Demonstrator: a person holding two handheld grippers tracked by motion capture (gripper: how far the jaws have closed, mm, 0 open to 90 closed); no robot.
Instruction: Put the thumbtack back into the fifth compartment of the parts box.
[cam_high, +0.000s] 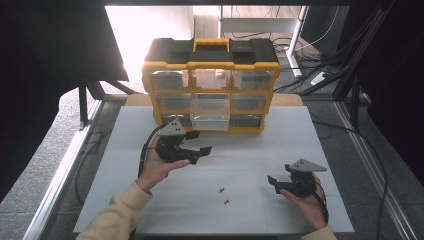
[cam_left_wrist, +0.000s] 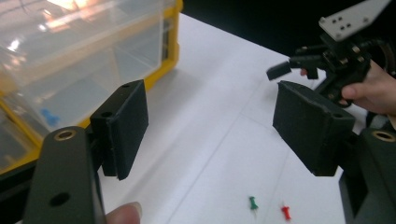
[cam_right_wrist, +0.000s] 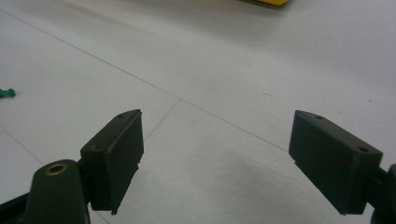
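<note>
High view: a black-and-yellow drawer organiser (cam_high: 210, 85) stands at the far edge of the white table (cam_high: 125, 165), with a yellow carry handle on its black lid and clear plastic drawers in rows. No brand, label or writing can be read anywhere on it. One middle drawer (cam_high: 210, 113) is pulled out toward the near side. Just in front of it, left of centre, the left gripper (cam_high: 198, 142) is held above the table, its jaws apart with nothing between them. The right gripper (cam_high: 272, 181) sits at the near right, close to the tabletop; its jaws also stand apart and empty.

Between the two hands, nearer the front edge, lie a green pushpin (cam_high: 221, 190) and a red pushpin (cam_high: 226, 202), just beside each other and well apart from both grippers. Nothing blocks the way to them.

In the left gripper view, a small blue item (cam_left_wrist: 48, 116) shows blurred through a clear drawer; what it is cannot be told. Beyond the table, cables lie on the floor.
</note>
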